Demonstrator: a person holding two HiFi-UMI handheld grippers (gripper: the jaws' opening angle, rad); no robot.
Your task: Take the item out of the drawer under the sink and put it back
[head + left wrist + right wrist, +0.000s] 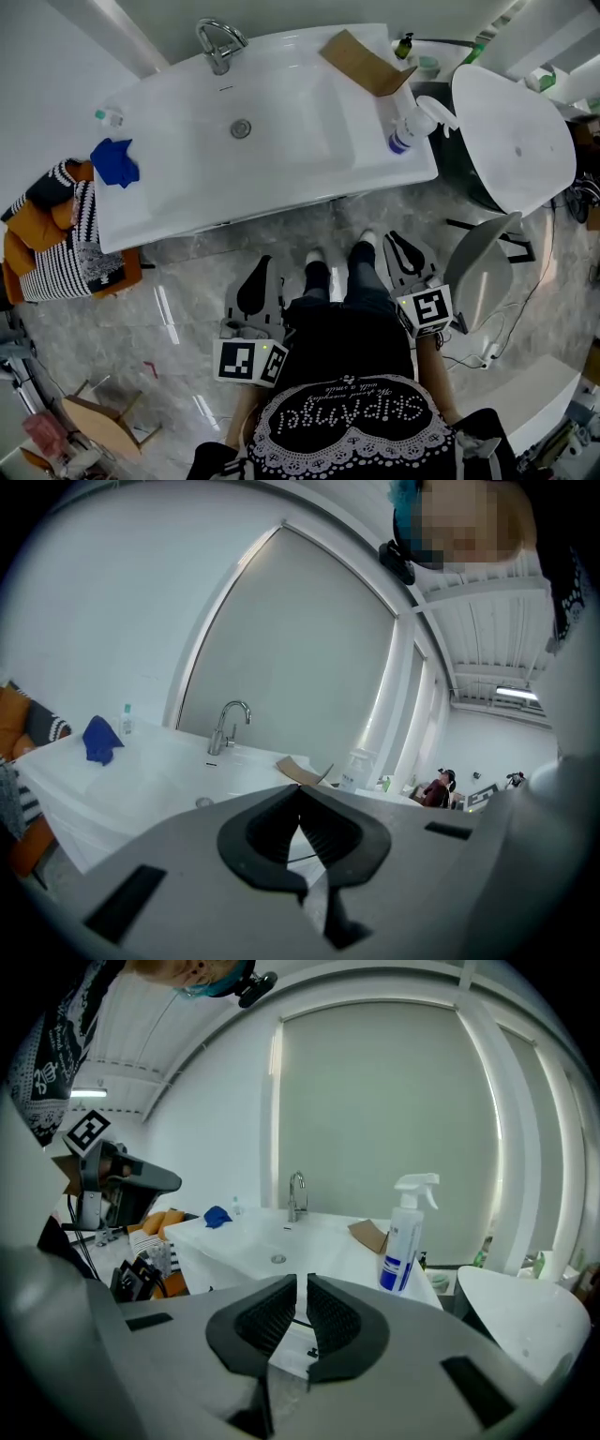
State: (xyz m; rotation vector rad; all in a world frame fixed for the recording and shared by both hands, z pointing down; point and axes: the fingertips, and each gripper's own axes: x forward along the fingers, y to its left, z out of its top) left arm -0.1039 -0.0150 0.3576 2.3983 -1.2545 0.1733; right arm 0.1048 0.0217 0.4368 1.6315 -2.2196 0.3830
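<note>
Glossy white sink (pixel 309 131); shiny metal tap (pixel 217 45)

A person wears a black top (pixel 349 427) with white lace-pattern trim and white lettering, dark trousers (pixel 343 283) and white shoes (pixel 316 256). The grey left gripper (pixel 263 262) and right gripper (pixel 396 239) have black ribbed pads (pixel 258 1321) and white cubes (pixel 247 362) with black square markers.
</note>
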